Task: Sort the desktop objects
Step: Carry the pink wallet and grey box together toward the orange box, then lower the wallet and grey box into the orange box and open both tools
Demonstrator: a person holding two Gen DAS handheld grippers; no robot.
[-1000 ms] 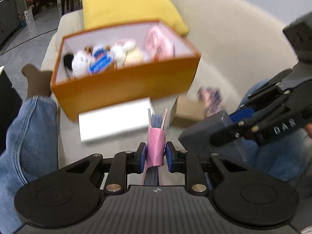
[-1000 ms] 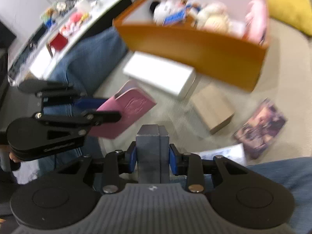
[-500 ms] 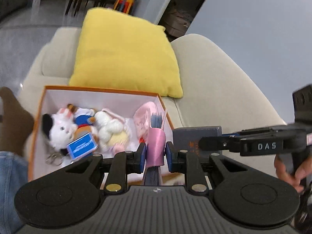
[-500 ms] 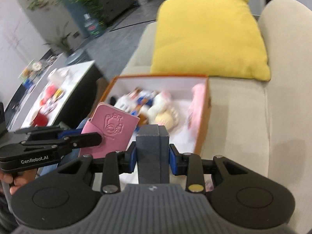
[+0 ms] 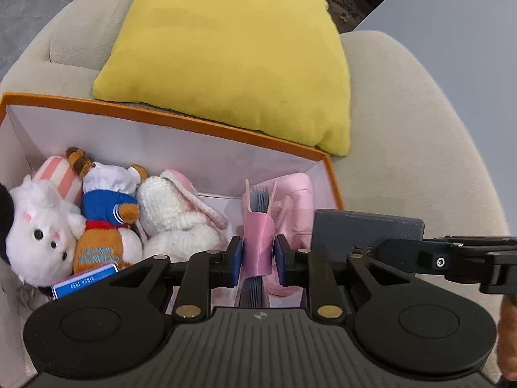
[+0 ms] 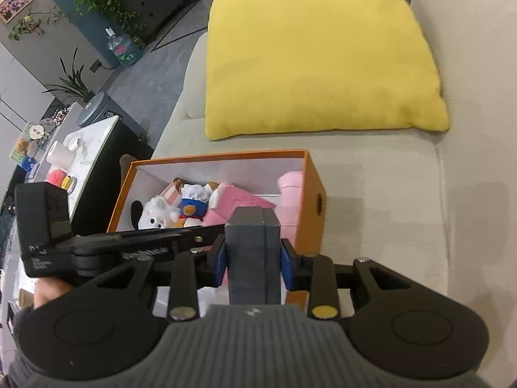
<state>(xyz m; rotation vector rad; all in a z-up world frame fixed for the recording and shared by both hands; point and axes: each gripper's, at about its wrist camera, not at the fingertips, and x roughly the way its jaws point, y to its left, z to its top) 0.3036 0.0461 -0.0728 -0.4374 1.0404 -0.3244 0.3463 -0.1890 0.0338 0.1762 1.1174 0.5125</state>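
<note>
The left gripper (image 5: 258,253) pinches a pink notebook (image 5: 257,226) edge-on between its pads, spine low, so the thin book can slide down into free space. It hangs over the right end of the orange box (image 5: 181,119), beside the plush toys (image 5: 106,213). The right gripper (image 6: 252,257) clamps a grey case (image 6: 252,245) upright above the box's near right corner (image 6: 311,200). Both items are held narrow side down, probably to fit beside the contents. The box sits on a sofa (image 6: 387,194) in front of a yellow cushion (image 6: 316,55).
</note>
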